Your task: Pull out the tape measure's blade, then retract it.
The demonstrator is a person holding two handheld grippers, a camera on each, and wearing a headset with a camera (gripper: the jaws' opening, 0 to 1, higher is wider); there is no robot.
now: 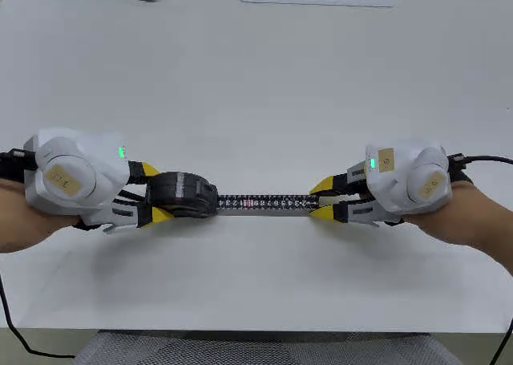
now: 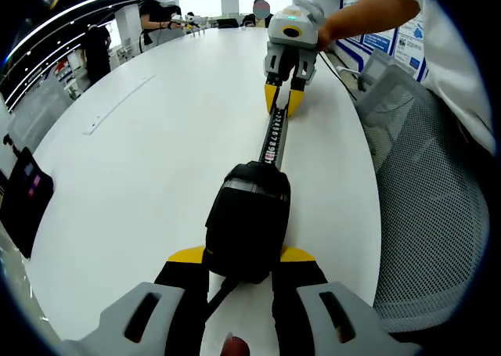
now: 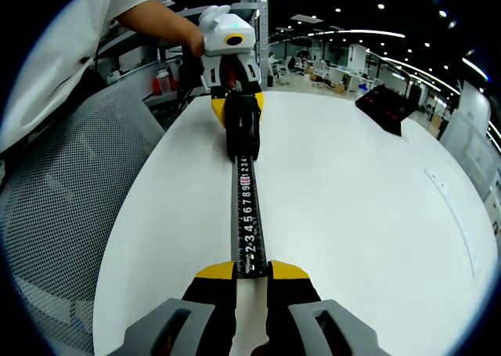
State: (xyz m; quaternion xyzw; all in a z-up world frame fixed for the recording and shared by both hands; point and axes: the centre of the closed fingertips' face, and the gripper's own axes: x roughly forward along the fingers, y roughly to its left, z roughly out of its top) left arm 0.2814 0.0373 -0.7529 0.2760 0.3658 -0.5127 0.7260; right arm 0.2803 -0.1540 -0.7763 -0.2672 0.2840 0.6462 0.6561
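On the white worktop [image 1: 240,84], my left claw [image 1: 155,193] clamped the tape measure [image 1: 186,195] — my right claw [image 1: 321,200] pinched its extended blade [image 1: 264,201].

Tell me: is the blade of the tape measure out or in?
Out. The blade runs from the black case in the left tool to the right tool pinching its tip.
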